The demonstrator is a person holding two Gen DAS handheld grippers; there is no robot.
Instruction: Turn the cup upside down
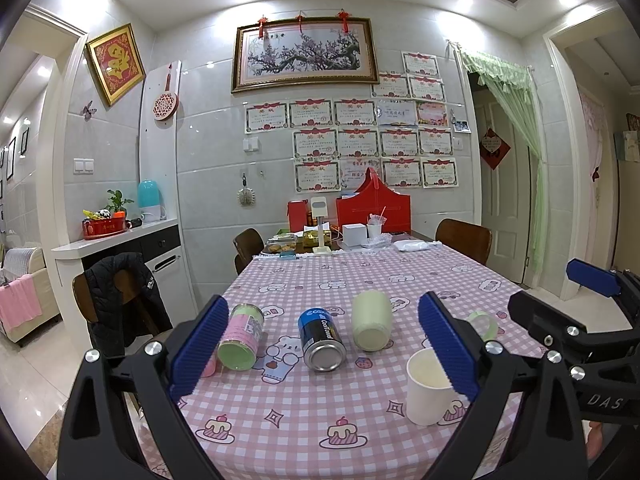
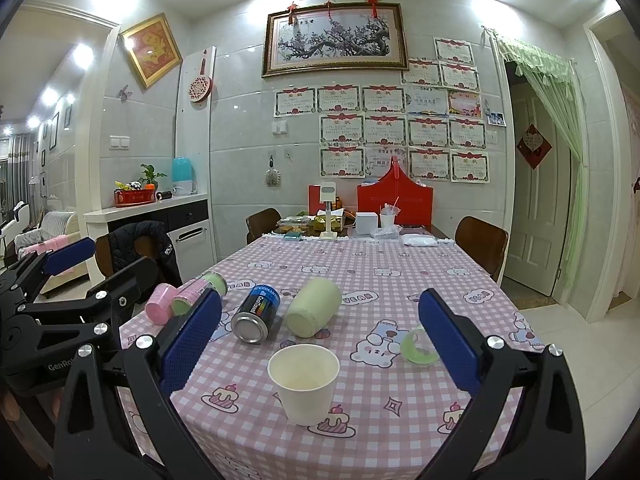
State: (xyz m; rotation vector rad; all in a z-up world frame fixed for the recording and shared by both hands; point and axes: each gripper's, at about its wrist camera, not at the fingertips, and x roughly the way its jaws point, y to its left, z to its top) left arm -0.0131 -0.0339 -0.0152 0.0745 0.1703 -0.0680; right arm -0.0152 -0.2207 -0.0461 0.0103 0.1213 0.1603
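Your cup [image 2: 303, 380] stands upright, mouth up, dead ahead between the right gripper [image 2: 318, 344]'s wide-spread fingers, so you're lined up to grasp it. Your left gripper [image 1: 320, 354], also wide and empty, hovers leftward facing the toppled blue can [image 1: 321, 338].

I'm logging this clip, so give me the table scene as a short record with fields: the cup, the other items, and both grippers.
cup: white paper cup, upright, mouth up, looks empty, near table edge
cup status: not yet flipped
lying on side: blue can, pale green jar, pink-and-green canister
also there: green tape roll
surface: pink checked tablecloth
left gripper: open, holding nothing
right gripper: open, holding nothing, the cup between its fingers in its view
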